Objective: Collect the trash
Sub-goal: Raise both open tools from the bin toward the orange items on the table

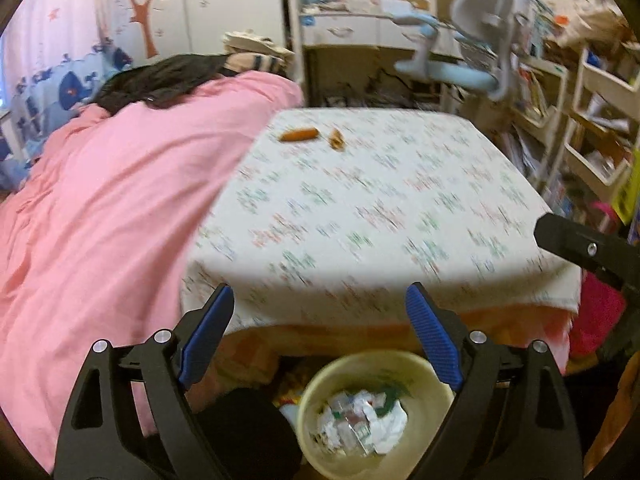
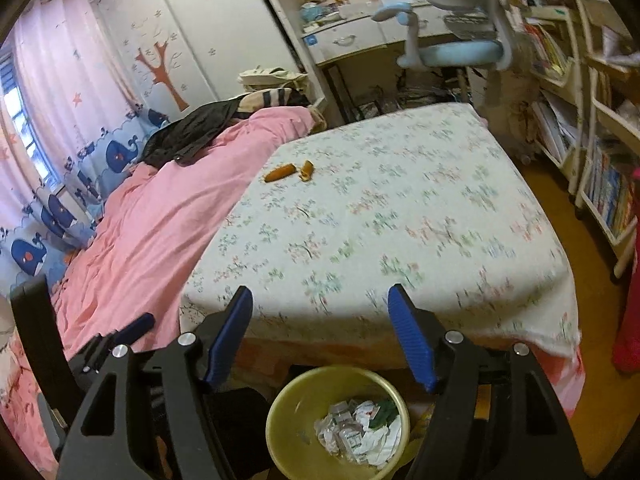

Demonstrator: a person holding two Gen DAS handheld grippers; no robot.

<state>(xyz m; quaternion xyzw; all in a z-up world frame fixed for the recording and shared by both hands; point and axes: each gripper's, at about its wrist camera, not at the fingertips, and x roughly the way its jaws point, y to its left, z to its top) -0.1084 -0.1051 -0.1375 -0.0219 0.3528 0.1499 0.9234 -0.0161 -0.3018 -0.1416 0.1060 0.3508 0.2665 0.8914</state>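
Legible text, labels, brands, numbers, signs: none. Crumpled wrappers (image 2: 362,432) in the yellow bin (image 2: 288,412) carry red and green print, too blurred to read in either view. Book spines (image 2: 608,192) on the shelving at the right edge show colour bands only; no titles can be made out. Papers and packaging on the far desk (image 2: 352,36) show no readable lettering. Wardrobe door (image 2: 200,40) bears tree, star and planet decals, pictorial only. Floral bed sheet (image 2: 380,208) carries a pattern, no wording.
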